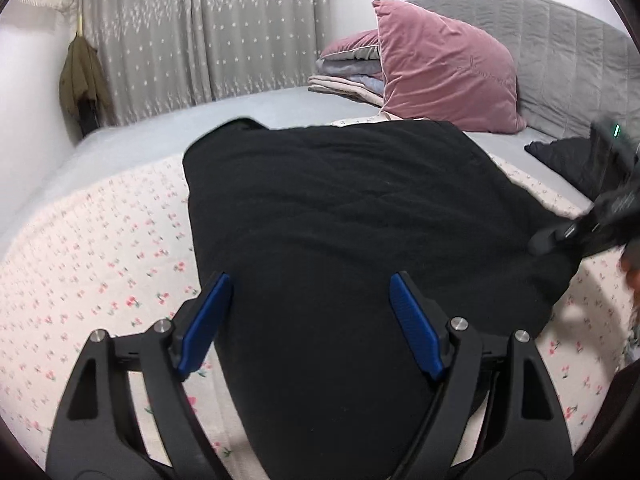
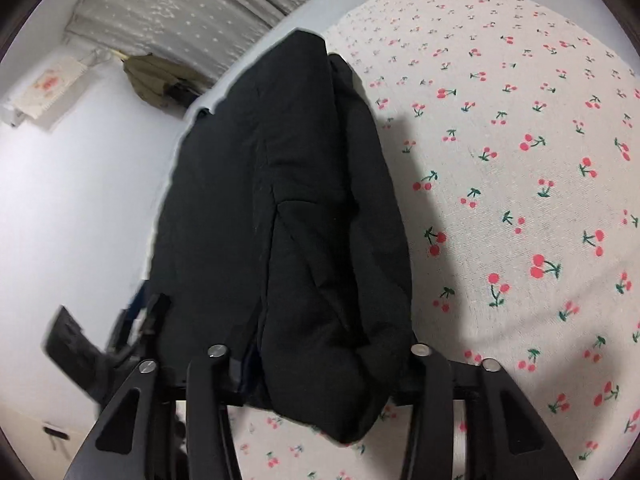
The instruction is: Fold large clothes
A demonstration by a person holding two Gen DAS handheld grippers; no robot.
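A large black garment lies spread on a cherry-print sheet on the bed. My left gripper hovers over its near edge, blue pads wide apart and empty. My right gripper shows blurred at the garment's right edge. In the right wrist view a bunched fold of the black garment fills the space between the right gripper's arms; the fingertips are hidden under the cloth, which hangs lifted above the sheet.
A pink pillow and a stack of folded bedding sit at the bed's head, by a grey padded headboard. Another dark cloth lies at right. Curtains and a hanging olive coat are behind.
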